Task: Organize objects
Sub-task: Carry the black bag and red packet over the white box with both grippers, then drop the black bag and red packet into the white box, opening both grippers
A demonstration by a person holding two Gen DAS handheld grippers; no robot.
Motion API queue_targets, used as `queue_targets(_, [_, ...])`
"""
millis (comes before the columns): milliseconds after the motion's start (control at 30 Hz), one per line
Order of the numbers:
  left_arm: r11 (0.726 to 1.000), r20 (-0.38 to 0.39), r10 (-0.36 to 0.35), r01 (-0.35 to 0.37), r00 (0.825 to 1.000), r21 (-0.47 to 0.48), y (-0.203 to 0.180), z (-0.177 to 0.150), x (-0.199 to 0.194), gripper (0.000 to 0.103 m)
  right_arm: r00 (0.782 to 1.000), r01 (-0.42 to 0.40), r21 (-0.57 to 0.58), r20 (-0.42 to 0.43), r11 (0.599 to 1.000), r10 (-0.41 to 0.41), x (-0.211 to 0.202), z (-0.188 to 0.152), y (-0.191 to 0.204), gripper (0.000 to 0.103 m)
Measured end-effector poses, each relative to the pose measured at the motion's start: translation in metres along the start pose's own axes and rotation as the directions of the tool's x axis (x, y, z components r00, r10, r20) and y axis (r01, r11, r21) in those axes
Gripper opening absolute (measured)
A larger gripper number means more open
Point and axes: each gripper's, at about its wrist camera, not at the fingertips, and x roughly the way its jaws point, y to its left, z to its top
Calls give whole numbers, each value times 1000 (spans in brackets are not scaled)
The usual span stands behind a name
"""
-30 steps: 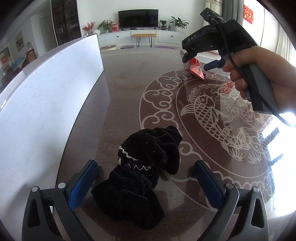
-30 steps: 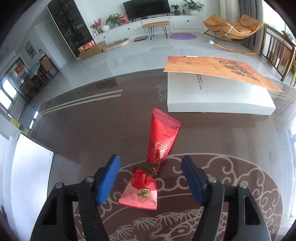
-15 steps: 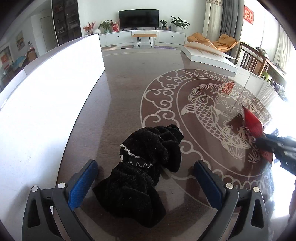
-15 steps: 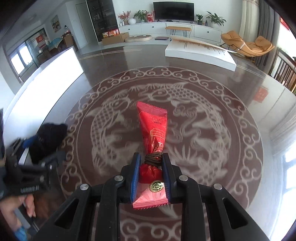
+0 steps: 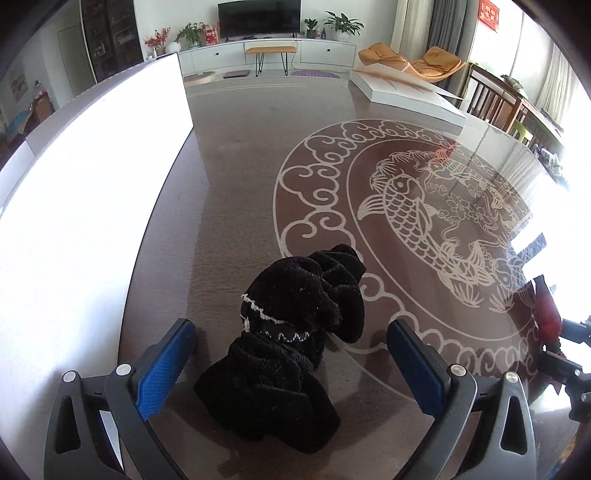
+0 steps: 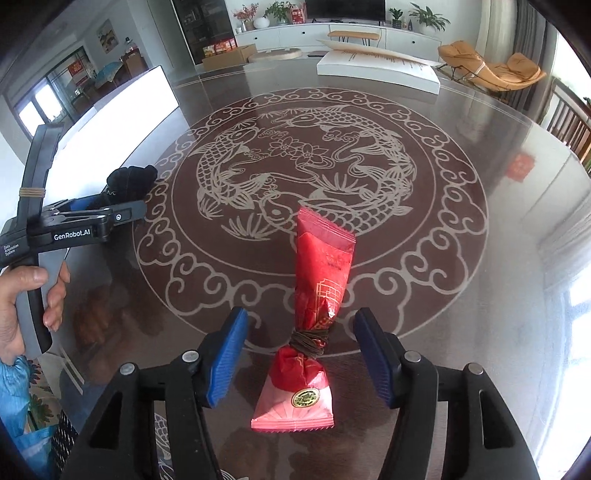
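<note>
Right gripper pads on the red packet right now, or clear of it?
Apart. In the right wrist view the right gripper is opening, and dark tabletop shows between each blue pad and the red packet.

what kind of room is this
Most likely a home living room: a television on a long white cabinet, orange lounge chairs by curtained windows, and a big glossy table with a fish design.
</note>
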Motion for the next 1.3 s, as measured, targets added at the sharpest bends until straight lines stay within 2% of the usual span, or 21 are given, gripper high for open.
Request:
queue_targets(33, [1000,33,-9,9,999,6,-2,-2,-5,78,1000,26,-12,0,1000,-26,0,1,3,29])
queue_targets(67, [1000,58,-5,4,998,14,-4,-3,-10,45,999,45,-26,-6,999,-45,-1,0,5,19])
queue_targets(100, [1000,59,-12,11,998,18,-6,-6,-14,37,999,48,-26,-12,999,-48,-3,-2,5,19])
queue_targets(200, [999,82,-42,41,996,10,-11,-22,-27,37,1000,15,2,-8,1000,-15,-10,-11,3,18])
queue_targets(300, [994,149,-96,103,984,-40,-10,-36,-60,37,998,-57,40,40,998,55,-32,-11,6,17])
queue_targets(400, [974,242,-158,191,958,-123,7,-43,-109,37,988,-115,22,109,993,111,-62,8,27,18])
queue_targets(500, [960,341,-156,223,927,-168,39,-45,-164,37,967,-182,-39,176,983,186,-93,37,67,17])
queue_targets(567, [962,384,-118,201,916,-183,66,-44,-193,37,944,-242,-90,207,966,256,-110,57,104,18])
queue_targets(633, [964,392,-70,163,917,-208,100,-43,-209,37,917,-305,-150,220,941,332,-122,75,146,17])
queue_targets(700, [966,370,11,86,929,-246,134,-47,-212,37,891,-362,-200,214,911,401,-126,94,189,17])
queue_targets(767, [954,310,83,15,947,-301,172,-55,-206,37,868,-418,-238,180,877,463,-122,106,233,18])
queue_targets(833, [935,242,141,-49,960,-351,205,-67,-196,37,866,-431,-285,134,856,481,-110,114,276,17])
queue_targets(967, [897,115,224,-158,968,-412,244,-86,-174,43,896,-409,-361,15,838,444,-66,116,347,19])
queue_targets(1033, [889,78,232,-179,970,-422,249,-90,-165,52,910,-397,-383,-46,834,412,-39,113,367,33])
queue_targets(1067, [889,77,235,-182,969,-421,249,-92,-163,67,916,-390,-392,-68,833,396,-30,110,374,54])
queue_targets(1100, [888,79,247,-192,966,-418,246,-95,-163,83,921,-381,-397,-78,835,383,-23,108,379,64])
queue_targets(1133, [885,83,274,-217,958,-413,243,-97,-165,88,924,-373,-398,-74,838,376,-21,106,380,64])
queue_targets(1200, [862,79,372,-312,925,-400,235,-100,-172,101,925,-367,-396,-60,842,375,-24,100,375,67])
queue_targets(1300, [790,42,513,-453,857,-413,224,-99,-182,102,941,-317,-402,-21,859,337,-37,99,363,79])
